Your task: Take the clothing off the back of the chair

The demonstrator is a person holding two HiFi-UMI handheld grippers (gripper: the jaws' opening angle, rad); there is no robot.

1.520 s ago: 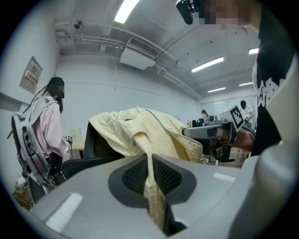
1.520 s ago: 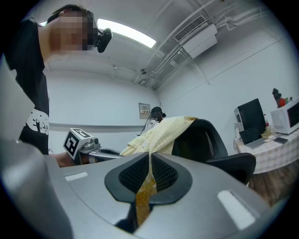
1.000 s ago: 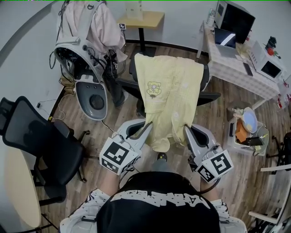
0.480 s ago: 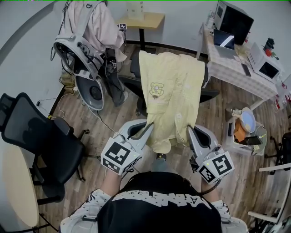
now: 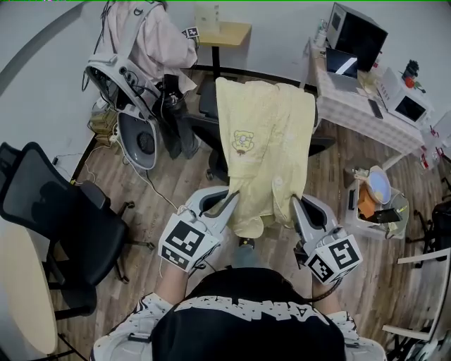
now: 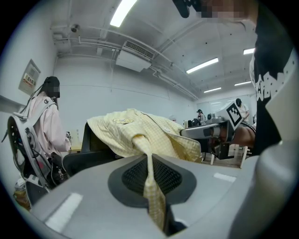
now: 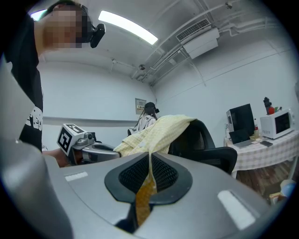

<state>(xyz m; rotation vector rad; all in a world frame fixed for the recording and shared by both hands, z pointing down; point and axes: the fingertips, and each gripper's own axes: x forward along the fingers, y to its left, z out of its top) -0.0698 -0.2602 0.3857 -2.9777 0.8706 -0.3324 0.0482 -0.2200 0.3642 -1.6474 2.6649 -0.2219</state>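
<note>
**Minor shift only: shirt not yet off the chair**

Both grippers sit where they did in the earlier frame, low in the picture, while the yellow shirt (image 5: 264, 144) now stretches slightly longer toward them. It lies draped over the back of the chair (image 5: 323, 145), centre frame. The left gripper (image 5: 233, 195) and right gripper (image 5: 293, 201) each have jaws closed on the shirt's lower hem. Assessment: light, soft, limp cloth. The hem holds look adequate, but the shirt may snag on the chair back unless lifted clear.

Bright, even light comes from ceiling strip lamps (image 6: 122, 11), which glare white at the top of both gripper views. Shadows on the wooden floor (image 5: 345, 158) are soft. The yellow clothing (image 5: 264, 141) is evenly lit. Every frame bends at its edges, with dark corners. The bottom foreground of the gripper views is blurred.
</note>
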